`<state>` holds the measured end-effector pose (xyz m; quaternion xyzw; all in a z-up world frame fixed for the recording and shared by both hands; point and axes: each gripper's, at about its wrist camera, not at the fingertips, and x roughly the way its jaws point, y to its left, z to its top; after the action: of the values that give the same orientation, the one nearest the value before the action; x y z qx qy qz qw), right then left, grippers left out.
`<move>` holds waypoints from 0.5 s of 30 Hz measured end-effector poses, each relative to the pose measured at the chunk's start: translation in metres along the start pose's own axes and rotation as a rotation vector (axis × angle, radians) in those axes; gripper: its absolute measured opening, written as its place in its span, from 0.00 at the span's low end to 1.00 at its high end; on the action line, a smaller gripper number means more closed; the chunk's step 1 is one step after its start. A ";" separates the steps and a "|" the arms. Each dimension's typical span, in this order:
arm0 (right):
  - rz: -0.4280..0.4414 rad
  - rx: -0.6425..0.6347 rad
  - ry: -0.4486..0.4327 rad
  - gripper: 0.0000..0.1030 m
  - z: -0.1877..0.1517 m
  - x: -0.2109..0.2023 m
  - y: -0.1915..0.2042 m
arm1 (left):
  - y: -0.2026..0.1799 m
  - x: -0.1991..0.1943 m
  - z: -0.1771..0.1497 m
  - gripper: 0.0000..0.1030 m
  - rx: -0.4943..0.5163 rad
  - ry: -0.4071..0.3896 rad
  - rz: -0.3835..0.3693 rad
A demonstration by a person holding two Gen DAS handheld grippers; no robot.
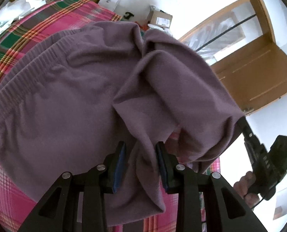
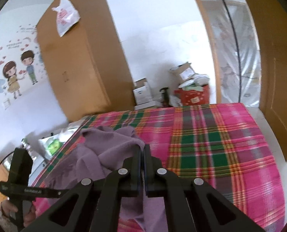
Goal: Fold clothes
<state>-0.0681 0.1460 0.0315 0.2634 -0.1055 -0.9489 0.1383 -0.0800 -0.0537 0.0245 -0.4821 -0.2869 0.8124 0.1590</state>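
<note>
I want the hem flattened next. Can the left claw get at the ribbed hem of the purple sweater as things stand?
Probably not yet: the left claw has a hanging fold of the purple sweater between its pads. The ribbed hem itself lies uncovered on the plaid bedspread.

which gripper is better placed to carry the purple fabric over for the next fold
Right. The right gripper is shut on the purple garment, a fold lifted. The left gripper only straddles a hanging fold, pads apart.
</note>
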 end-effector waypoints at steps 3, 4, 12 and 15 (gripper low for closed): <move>-0.047 0.010 0.000 0.02 0.004 0.002 -0.013 | -0.001 0.006 -0.004 0.32 0.007 0.017 0.010; -0.065 0.010 0.000 0.02 0.006 0.003 -0.018 | -0.002 0.008 -0.005 0.32 0.009 0.023 0.013; -0.183 0.035 -0.012 0.02 0.028 0.009 -0.054 | -0.001 0.021 -0.013 0.32 0.022 0.056 0.038; -0.235 0.048 0.021 0.02 0.032 0.025 -0.069 | 0.000 0.022 -0.014 0.32 0.023 0.055 0.039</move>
<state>-0.1199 0.2067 0.0278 0.2872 -0.0949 -0.9529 0.0210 -0.0778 -0.0372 0.0044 -0.5079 -0.2634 0.8051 0.1565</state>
